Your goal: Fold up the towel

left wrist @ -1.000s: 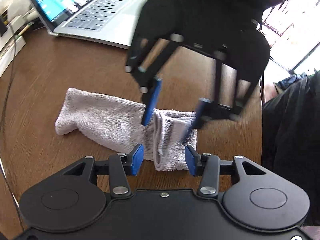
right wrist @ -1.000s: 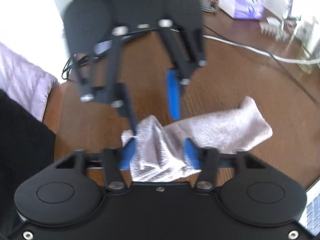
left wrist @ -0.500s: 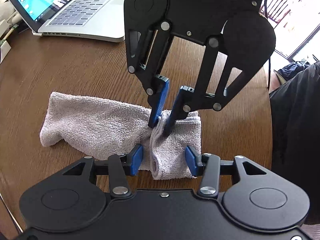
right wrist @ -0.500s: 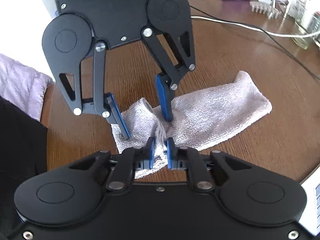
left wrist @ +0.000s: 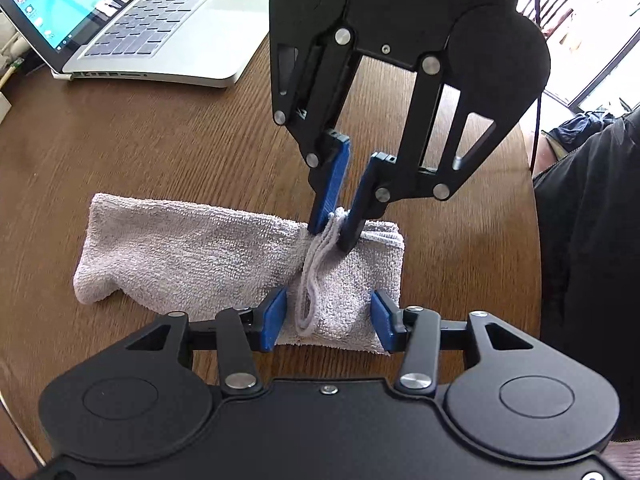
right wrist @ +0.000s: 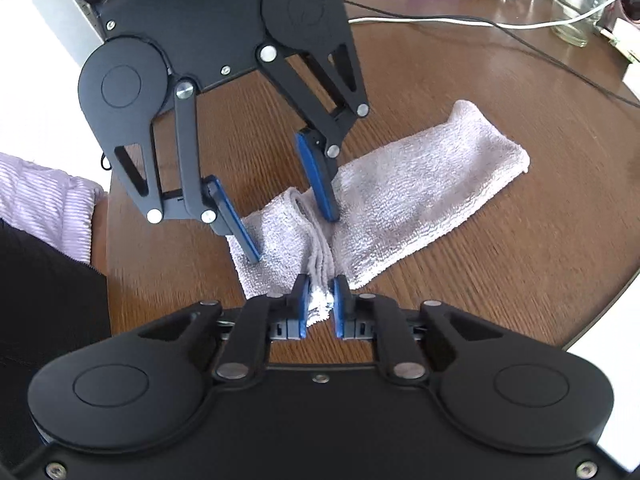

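A pale grey terry towel (left wrist: 192, 248) lies folded into a long strip on the brown wooden table (left wrist: 160, 152). In the right wrist view the towel (right wrist: 432, 184) runs away to the upper right. My right gripper (right wrist: 320, 308) pinches a raised ridge of cloth near the towel's end. Its jaws are opening slightly, and the ridge is still pressed between the pads. From the left wrist view, that right gripper (left wrist: 334, 232) comes down from above. My left gripper (left wrist: 328, 320) stands open astride the same end, its fingertips (right wrist: 250, 250) resting on the cloth.
An open silver laptop (left wrist: 160, 20) sits at the far left. A white cable (right wrist: 440, 22), a glass jar (right wrist: 576, 12) and small items lie along the table's far side. A person's dark clothing (left wrist: 592, 240) is beside the table's rounded edge.
My right gripper came down onto the towel's end and narrowed from a wide stance to a pinch on a bunched ridge. The left gripper stayed open in place.
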Available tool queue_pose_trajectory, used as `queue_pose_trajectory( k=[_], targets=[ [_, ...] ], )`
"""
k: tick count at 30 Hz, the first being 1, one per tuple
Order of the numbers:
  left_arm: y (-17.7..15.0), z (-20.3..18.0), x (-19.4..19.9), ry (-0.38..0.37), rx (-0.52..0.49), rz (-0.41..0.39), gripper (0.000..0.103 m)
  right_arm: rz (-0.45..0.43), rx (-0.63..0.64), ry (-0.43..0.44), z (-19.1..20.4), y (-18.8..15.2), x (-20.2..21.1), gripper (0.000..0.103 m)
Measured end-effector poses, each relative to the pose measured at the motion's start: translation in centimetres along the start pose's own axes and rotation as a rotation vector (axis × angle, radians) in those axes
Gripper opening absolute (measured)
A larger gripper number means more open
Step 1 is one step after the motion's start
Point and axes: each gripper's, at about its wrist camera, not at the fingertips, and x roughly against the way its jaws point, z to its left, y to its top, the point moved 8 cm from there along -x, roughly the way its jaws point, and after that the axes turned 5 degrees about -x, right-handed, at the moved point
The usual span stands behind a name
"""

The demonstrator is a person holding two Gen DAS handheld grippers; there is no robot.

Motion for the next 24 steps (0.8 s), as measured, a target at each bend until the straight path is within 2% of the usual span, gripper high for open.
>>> queue_pose_trajectory(
  k=[2, 6, 9, 10, 13, 19, 24],
  targets=[
    [0.1, 0.1, 0.8, 0.022, -0.001, -0.012, 0.046, -0.012, 0.035, -0.028, 0.0, 0.3, 0.5, 0.028],
    [0.6, -1.2, 2.9, 0.077, -0.049, -0.031, 0.046, -0.047, 0.163, -0.082, 1.0, 0.8, 2.1, 0.031],
    [1.0, -3.4, 2.7, 0.094, -0.136, -0.016, 0.046, -0.06, 0.307, -0.054, 3.6, 0.5, 2.8, 0.038],
    [1.1, -3.8, 2.4, 0.094, -0.151, -0.011, 0.046, -0.038, 0.348, -0.039, 4.8, 0.2, 2.4, 0.043],
    [0.8, -5.5, 0.5, 0.104, -0.2, 0.022, 0.046, -0.002, 0.395, -0.057, 5.6, -0.5, 1.1, 0.072],
    [0.5, -5.7, -1.6, 0.115, -0.189, 0.044, 0.046, 0.013, 0.368, -0.054, 5.5, -0.5, -0.7, 0.07],
    [0.8, -5.0, -1.9, 0.093, -0.156, 0.031, 0.046, 0.038, 0.383, -0.076, 4.7, -0.5, -1.8, 0.061]
  ],
)
